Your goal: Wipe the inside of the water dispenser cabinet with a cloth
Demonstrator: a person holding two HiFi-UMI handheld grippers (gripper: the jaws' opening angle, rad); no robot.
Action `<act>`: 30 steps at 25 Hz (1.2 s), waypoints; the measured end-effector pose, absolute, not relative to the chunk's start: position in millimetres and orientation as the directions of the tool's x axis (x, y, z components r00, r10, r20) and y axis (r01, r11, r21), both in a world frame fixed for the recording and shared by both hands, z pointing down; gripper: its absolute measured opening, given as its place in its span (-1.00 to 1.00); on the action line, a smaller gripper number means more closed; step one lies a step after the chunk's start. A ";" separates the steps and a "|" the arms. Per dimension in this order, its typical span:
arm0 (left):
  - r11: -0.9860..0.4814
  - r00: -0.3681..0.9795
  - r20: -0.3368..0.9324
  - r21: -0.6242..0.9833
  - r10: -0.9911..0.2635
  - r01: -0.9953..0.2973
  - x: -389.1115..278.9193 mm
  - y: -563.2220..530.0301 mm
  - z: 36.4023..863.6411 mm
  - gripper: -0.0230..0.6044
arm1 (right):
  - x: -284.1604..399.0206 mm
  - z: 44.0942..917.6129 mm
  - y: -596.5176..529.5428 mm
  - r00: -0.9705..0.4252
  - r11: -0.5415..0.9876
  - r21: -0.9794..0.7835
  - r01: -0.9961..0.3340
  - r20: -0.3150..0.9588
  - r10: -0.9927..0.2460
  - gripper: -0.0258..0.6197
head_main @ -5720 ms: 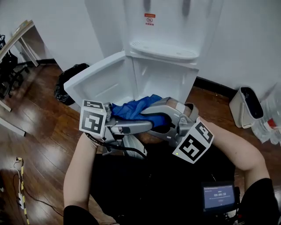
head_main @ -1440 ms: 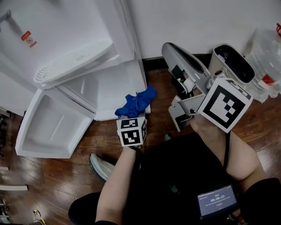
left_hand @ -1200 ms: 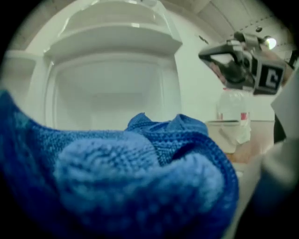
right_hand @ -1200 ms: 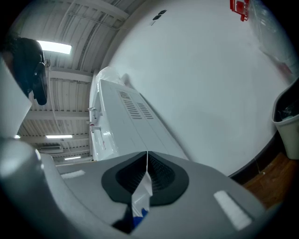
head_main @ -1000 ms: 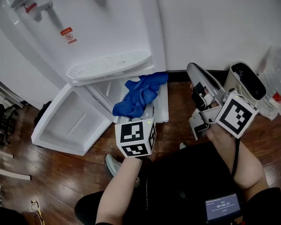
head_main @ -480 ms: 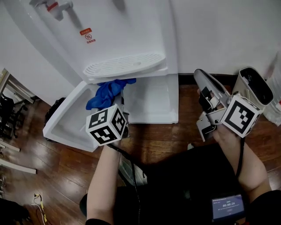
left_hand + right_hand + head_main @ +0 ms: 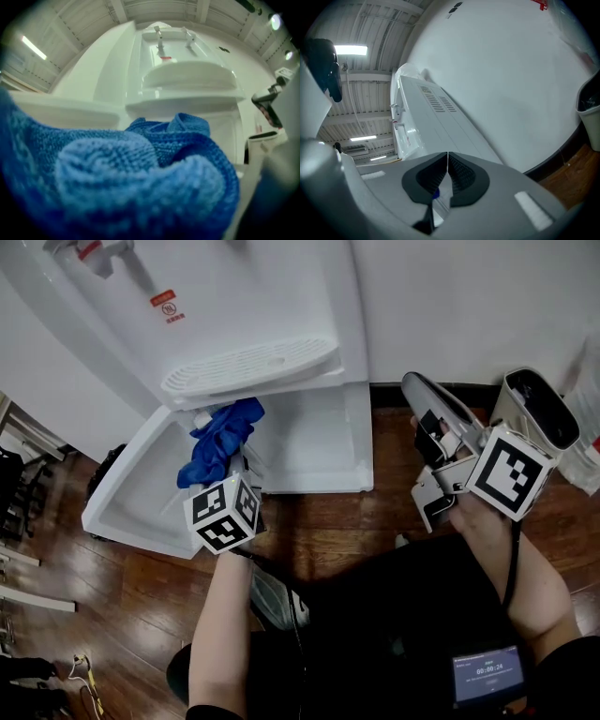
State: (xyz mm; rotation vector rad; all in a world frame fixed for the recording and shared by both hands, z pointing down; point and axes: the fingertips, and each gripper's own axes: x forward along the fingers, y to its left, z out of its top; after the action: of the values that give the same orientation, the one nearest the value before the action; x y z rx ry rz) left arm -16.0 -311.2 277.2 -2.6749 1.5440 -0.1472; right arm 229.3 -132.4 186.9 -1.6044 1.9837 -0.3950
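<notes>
The white water dispenser (image 7: pixel 248 367) stands with its lower cabinet (image 7: pixel 314 442) open and the door (image 7: pixel 131 498) swung out to the left. A crumpled blue cloth (image 7: pixel 220 442) is at the cabinet's left edge, by the door hinge. My left gripper (image 7: pixel 225 479) is shut on it, and the cloth hides the jaws. In the left gripper view the blue cloth (image 7: pixel 140 178) fills the lower frame, with the dispenser (image 7: pixel 183 79) behind it. My right gripper (image 7: pixel 417 395) is held off to the right of the cabinet. Its jaws (image 7: pixel 447 168) are shut, with nothing between them.
A white bin (image 7: pixel 539 409) with a dark inside stands against the wall at the right. The floor (image 7: pixel 309 531) is dark wood. A dark bag (image 7: pixel 101 470) lies left of the open door. The person's knees and a small screen (image 7: pixel 487 673) fill the bottom.
My left gripper has carried the cloth from the cabinet's right side across to its left edge by the door. The right gripper has stayed where it was, shut.
</notes>
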 end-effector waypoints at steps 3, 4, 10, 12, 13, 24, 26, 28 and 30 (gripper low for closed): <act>-0.523 0.497 0.190 -0.132 -0.847 -0.842 -15.7 -319.6 352.9 -0.41 | 228.6 190.1 -132.6 -0.137 0.246 -0.552 -0.796 -0.232 -0.963 -0.89; -0.536 0.497 0.239 -0.143 -0.834 -0.832 -16.1 -320.1 377.4 -0.41 | 228.1 191.0 -132.9 -0.139 0.248 -0.555 -0.794 -0.232 -0.963 -0.89; -0.589 0.493 0.434 -0.117 -0.754 -0.799 -6.0 -308.2 451.4 -0.41 | 222.8 191.7 -133.4 -0.143 0.242 -0.564 -0.789 -0.215 -0.966 -0.89; -0.598 0.515 0.419 -0.090 -0.748 -0.796 10.4 -310.5 444.1 -0.41 | 220.0 193.0 -135.6 -0.153 0.246 -0.561 -0.791 -0.207 -0.966 -0.89; -0.588 0.513 0.413 -0.071 -0.752 -0.806 17.2 -315.8 441.3 -0.41 | 219.6 194.3 -136.6 -0.157 0.245 -0.563 -0.789 -0.201 -0.967 -0.89; -0.517 0.435 0.462 -0.063 -0.773 -0.854 94.1 -385.0 455.9 -0.41 | 223.9 200.1 -136.8 -0.152 0.226 -0.586 -0.778 -0.175 -0.973 -0.89; -0.515 0.422 0.459 -0.094 -0.782 -0.852 99.8 -400.9 456.9 -0.41 | 224.8 201.5 -138.2 -0.156 0.229 -0.575 -0.786 -0.175 -0.972 -0.89; -0.530 0.438 0.471 -0.078 -0.766 -0.844 106.5 -407.1 457.9 -0.41 | 228.4 203.6 -140.7 -0.155 0.226 -0.566 -0.793 -0.172 -0.973 -0.89; -0.555 0.468 0.503 -0.028 -0.726 -0.831 116.2 -402.2 464.2 -0.41 | 234.0 204.3 -143.6 -0.149 0.219 -0.565 -0.795 -0.167 -0.975 -0.89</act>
State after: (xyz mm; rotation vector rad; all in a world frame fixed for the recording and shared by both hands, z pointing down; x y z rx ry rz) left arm 116.2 -402.2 464.2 -2.8761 1.5511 -0.7997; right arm 234.0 -143.6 204.3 -1.6283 2.0021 -0.4753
